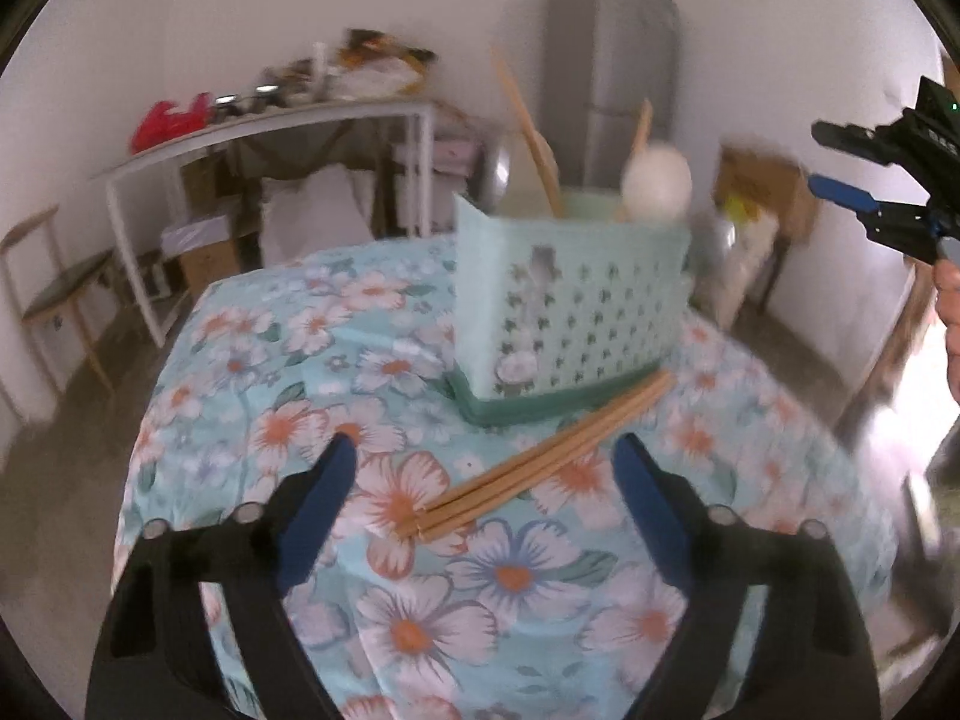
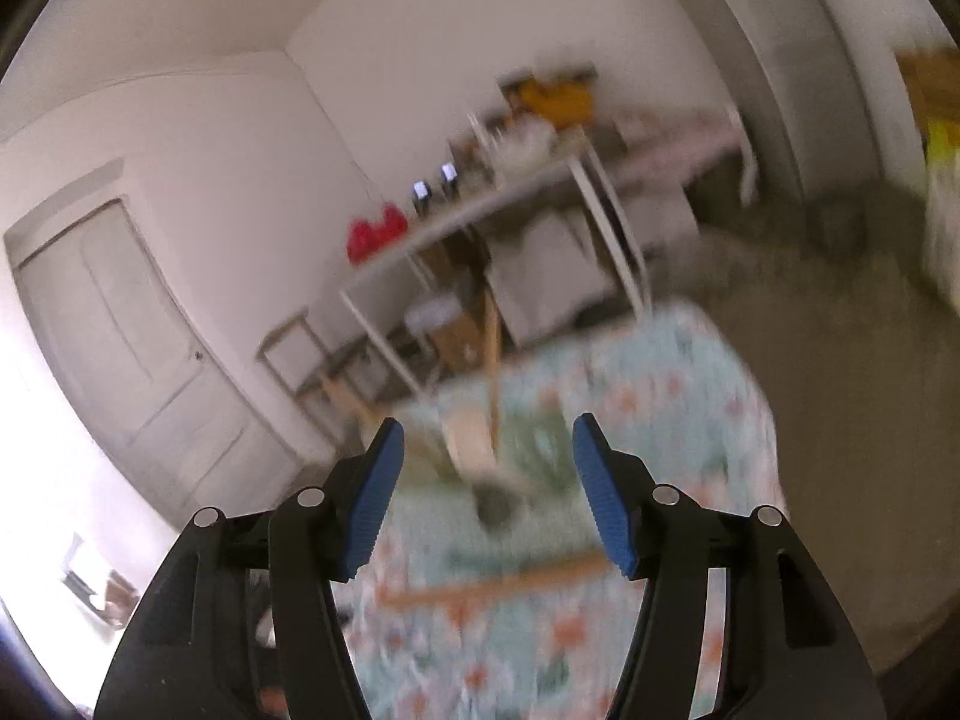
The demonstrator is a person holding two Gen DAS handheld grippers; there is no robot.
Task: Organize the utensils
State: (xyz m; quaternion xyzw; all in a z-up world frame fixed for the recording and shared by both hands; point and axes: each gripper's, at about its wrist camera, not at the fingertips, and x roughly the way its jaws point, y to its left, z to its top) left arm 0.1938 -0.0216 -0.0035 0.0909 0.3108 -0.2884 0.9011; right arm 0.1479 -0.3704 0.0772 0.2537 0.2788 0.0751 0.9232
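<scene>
- The left gripper (image 1: 483, 468) hovered over the floral tablecloth (image 1: 420, 630) with its blue pads spread wide and nothing pinched between them.
- A bundle of wooden chopsticks (image 1: 543, 459) lay flat on the cloth between those pads in the left wrist view, touching neither; its far end reached the base of the basket.
- The mint-green perforated basket (image 1: 576, 294) stood upright on the table beyond the chopsticks, on a darker green tray (image 1: 522, 408).
- Inside the basket stood a wooden spatula (image 1: 531, 132), leaning left, and a pale round-headed spoon (image 1: 654, 180).
- The right gripper (image 2: 486, 495) was also spread apart and empty; in the left wrist view it showed at the right edge (image 1: 870, 180), well above the table, beside a hand (image 1: 948, 312).
- The right wrist view was heavily blurred: the basket (image 2: 540, 450) probably sat below and between the pads, with a wooden strip, likely the chopsticks (image 2: 498, 585), on the cloth nearer the camera.
- A white shelf table (image 1: 270, 126) with a red bag (image 1: 168, 120) stood against the far wall.
</scene>
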